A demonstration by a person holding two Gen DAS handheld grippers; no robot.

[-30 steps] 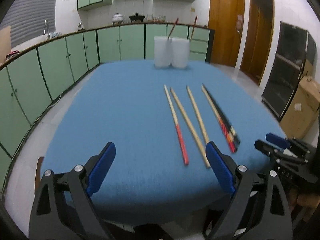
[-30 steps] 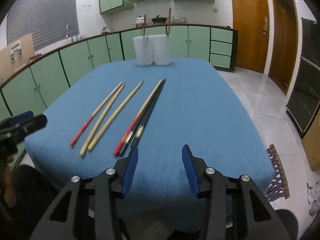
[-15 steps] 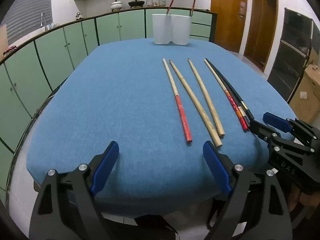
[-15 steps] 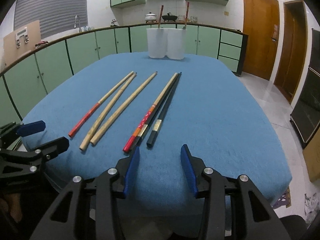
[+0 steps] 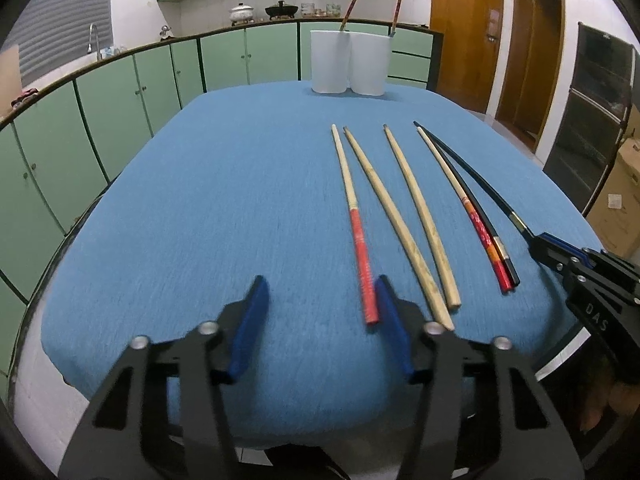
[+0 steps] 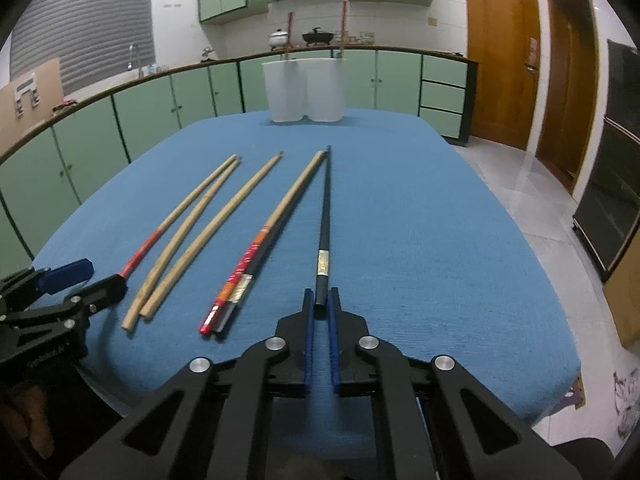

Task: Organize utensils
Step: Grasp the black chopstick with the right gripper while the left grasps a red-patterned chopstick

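Several chopsticks lie on the blue table (image 5: 200, 200): a red-handled one (image 5: 356, 224), two plain wooden ones (image 5: 400, 216), a red-patterned one (image 5: 468, 208) beside a black one. My right gripper (image 6: 320, 304) is shut on the thick end of a black chopstick (image 6: 325, 216), which it also holds in the left wrist view (image 5: 480, 184). My left gripper (image 5: 320, 292) is open and empty, just left of the red-handled chopstick's end. Two white cups (image 5: 350, 62) stand at the table's far edge, each with a chopstick in it.
Green cabinets (image 5: 120, 92) curve round the left and back. Wooden doors (image 5: 464, 28) and a dark appliance (image 5: 592, 120) stand at the right, with a cardboard box (image 5: 616, 200) beside it. The table's near edge lies just under both grippers.
My right gripper moved forward and closed on the black chopstick, shifting it away from the red-patterned pair. My left gripper moved forward over the table edge and narrowed its jaws.
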